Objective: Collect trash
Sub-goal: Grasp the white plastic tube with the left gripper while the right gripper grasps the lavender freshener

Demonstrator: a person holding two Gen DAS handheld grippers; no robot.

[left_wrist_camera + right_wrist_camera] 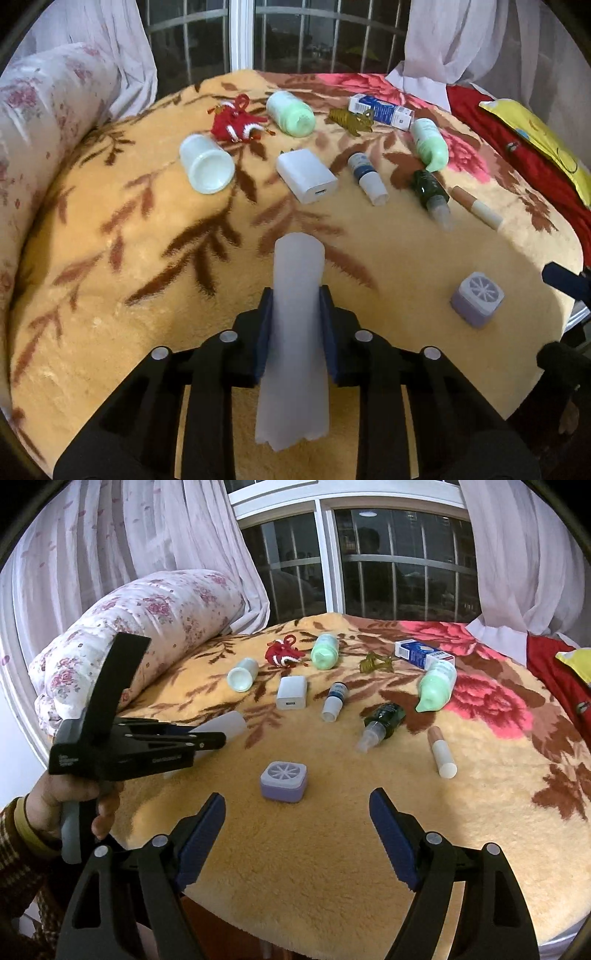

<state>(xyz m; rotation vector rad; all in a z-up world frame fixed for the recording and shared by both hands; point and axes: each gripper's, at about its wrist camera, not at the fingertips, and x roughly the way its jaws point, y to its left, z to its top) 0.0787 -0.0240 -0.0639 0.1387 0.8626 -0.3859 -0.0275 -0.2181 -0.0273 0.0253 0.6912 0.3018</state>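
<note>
Blanket (pixel 332 849) edge near; left gripper (pixel 295 317) clamps frosted tube (pixel 297 332); right gripper (pixel 297 834) spread.

open blanket (pixel 332 849) ahead | purple cube (pixel 283 781) nearest obstacle

My right gripper (pixel 297 834) sits at the bottom of the frame, jaws spread wide above the yellow floral blanket (pixel 332 849). Just above the gap lies a purple square container (pixel 283 781). At centre left, my left gripper (pixel 207 738) clamps a frosted white tube (pixel 225 725). Bottles and a white charger (pixel 291 698) lie scattered higher up.
</note>
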